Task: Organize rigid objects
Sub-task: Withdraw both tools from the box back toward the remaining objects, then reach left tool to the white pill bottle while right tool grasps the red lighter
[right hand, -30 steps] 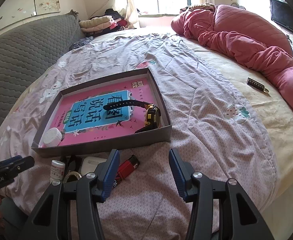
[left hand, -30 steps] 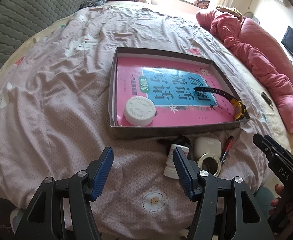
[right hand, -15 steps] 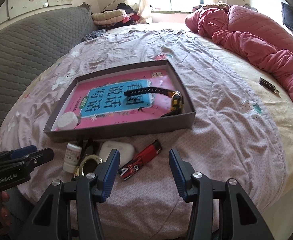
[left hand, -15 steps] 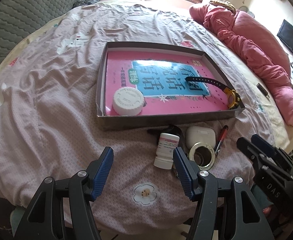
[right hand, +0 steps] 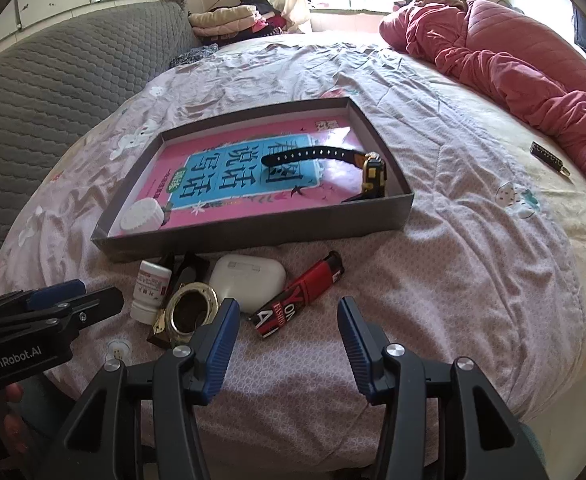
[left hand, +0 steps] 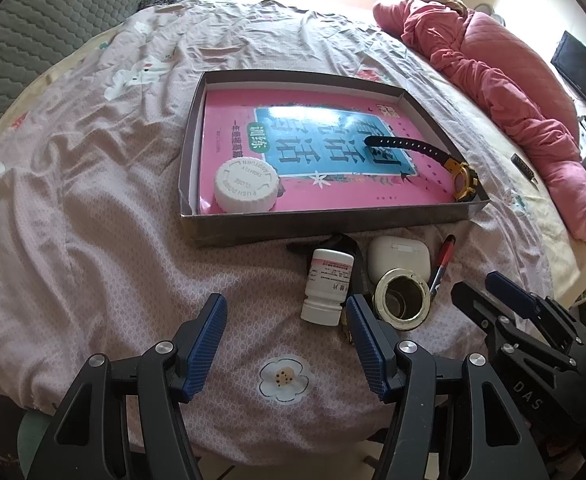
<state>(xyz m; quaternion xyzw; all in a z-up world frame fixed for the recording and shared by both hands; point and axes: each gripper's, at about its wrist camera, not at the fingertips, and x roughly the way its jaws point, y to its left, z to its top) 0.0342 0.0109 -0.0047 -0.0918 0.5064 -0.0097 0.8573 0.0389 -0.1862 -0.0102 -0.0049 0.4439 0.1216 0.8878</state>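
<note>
Through the left wrist camera, you are holding the left gripper point(left hand: 287, 344) spread wide and empty above the bedsheet point(left hand: 93, 248), short of a cluster of loose items lying just outside the near wall of the grey tray point(left hand: 333, 226). The white pill bottle point(left hand: 327, 286) is lying on its side just ahead of your right-hand finger, with the gold-rimmed ring point(left hand: 403, 294) touching the white earbud case point(left hand: 399, 258) beside it; a white cap point(left hand: 247, 186) and a wristwatch point(left hand: 459, 178) are already sitting on the pink book point(left hand: 333, 184) in the tray. If the bottle is your pick, as seems likely, you are wanting to shift right so the fingers straddle its body, not its rounded end, or it may roll. Through the right wrist camera, you are keeping the right gripper point(right hand: 289, 338) equally wide and holding nothing, with the red lighter point(right hand: 301, 296) lying just ahead between its fingers. Closing across the lighter's narrow sides looks safest; watch that your left finger is not nudging the earbud case.
</note>
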